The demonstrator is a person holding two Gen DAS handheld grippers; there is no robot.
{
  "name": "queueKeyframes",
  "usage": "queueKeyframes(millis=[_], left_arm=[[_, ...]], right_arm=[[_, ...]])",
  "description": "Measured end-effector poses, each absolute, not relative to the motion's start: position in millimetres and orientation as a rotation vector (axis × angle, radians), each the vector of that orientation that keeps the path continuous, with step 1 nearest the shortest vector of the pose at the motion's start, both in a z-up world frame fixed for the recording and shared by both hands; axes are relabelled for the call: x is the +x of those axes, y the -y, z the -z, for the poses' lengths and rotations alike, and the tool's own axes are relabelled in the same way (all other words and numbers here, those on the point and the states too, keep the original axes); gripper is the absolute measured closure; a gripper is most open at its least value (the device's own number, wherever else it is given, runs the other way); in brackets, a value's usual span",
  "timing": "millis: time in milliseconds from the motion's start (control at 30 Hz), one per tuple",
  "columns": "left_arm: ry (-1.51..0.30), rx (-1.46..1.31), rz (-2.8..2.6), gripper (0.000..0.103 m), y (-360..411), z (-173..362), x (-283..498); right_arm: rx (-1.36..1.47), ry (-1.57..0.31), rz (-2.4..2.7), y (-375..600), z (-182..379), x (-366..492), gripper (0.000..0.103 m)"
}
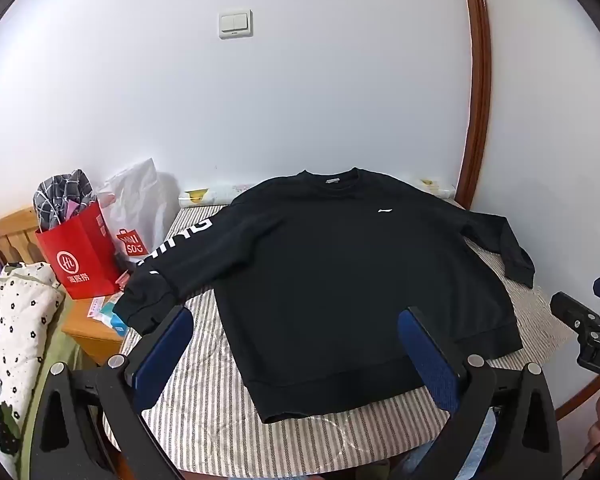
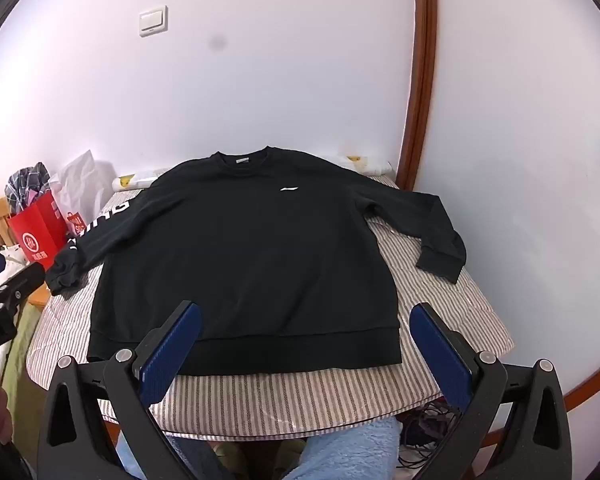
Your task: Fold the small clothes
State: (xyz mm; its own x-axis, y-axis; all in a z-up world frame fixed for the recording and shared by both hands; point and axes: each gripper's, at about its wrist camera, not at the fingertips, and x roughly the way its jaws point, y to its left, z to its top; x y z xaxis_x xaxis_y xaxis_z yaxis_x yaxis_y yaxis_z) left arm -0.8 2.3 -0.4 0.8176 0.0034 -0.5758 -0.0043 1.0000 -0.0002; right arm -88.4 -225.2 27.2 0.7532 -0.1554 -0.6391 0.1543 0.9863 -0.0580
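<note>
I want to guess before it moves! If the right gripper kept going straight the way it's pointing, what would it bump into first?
Most likely the black long-sleeved sweatshirt, near its bottom hem, lying flat on the striped table cover. The open right gripper tilts down toward it; exact depth is unclear.

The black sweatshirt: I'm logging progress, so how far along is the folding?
Done: the black sweatshirt lies spread flat, front up, on the striped cover, both sleeves out to the sides. In hand: nothing; the left gripper and right gripper hover open above the hem, gripping no cloth. Left: every fold, since neither sleeve nor the body is turned in yet.
</note>
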Motion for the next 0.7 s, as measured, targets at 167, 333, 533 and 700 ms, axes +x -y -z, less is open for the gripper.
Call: queueKeyframes(millis=[167, 333, 533, 700], left_arm=[[-0.59, 0.012, 0.006, 0.0, -1.9, 2.1, -4.2], [-0.602, 0.03, -0.01, 0.0, 2.0, 3.2, 0.7], [-0.59, 0.023, -0.001, 0.0, 3.9, -0.1, -6.9], [-0.581, 0.022, 0.002, 0.0, 2.8, -4.6, -8.4]], right_arm=[[-0.004, -0.699, 0.179, 221.7, -28.7, -89.2, 0.0], [0.013, -0.69, 0.172, 221.7, -37.5, -88.5, 0.0], [-0.001, -0.66, 0.154, 213.2, -45.0, -96.8, 0.0], [-0.003, -0.648, 0.151, 210.5, -48.4, -99.8, 0.0]])
